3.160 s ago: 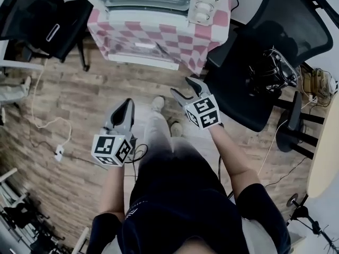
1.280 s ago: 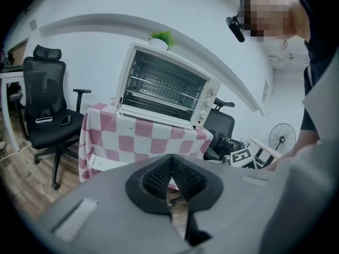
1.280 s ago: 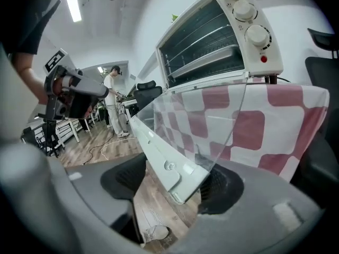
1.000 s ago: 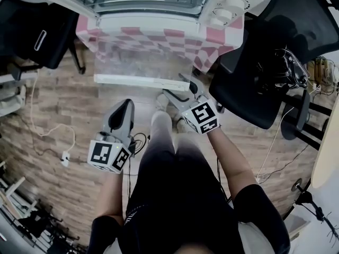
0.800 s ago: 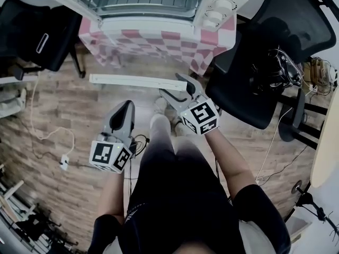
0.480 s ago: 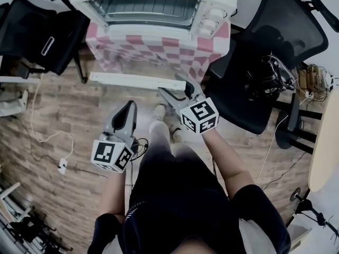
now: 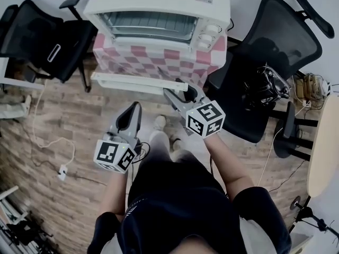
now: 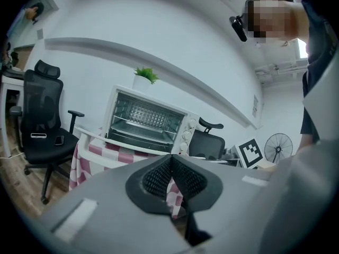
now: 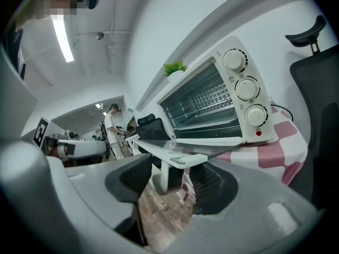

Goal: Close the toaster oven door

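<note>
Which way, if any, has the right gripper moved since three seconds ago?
Yes. The right gripper has moved forward to the oven door handle, whose right end now sits between its closing jaws.

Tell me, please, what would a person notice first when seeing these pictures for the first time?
The white toaster oven stands on a pink checkered cloth at the top of the head view, its glass door hanging open. The door's handle lies between the fingers of the right gripper, which are closing but not yet pressing. The left gripper hangs lower, fingers together, empty.
</note>
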`<action>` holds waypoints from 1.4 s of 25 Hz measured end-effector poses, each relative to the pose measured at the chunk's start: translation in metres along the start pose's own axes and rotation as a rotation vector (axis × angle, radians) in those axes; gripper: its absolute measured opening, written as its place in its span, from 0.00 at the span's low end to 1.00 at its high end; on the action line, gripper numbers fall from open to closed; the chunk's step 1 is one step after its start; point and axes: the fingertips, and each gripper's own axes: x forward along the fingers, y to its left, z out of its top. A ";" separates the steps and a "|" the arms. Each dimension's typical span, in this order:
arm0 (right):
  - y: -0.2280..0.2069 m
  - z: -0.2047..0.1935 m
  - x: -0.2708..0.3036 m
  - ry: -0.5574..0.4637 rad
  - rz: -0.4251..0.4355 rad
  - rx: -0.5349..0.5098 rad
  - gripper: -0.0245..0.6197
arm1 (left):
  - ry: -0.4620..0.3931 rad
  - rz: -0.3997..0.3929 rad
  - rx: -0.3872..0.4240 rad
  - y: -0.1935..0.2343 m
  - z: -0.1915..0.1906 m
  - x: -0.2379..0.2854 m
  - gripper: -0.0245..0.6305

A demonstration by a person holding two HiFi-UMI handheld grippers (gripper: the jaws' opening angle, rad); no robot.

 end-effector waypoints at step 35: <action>-0.055 0.169 0.028 -0.266 0.004 0.421 0.37 | -0.114 -0.115 0.073 0.028 0.091 0.069 0.07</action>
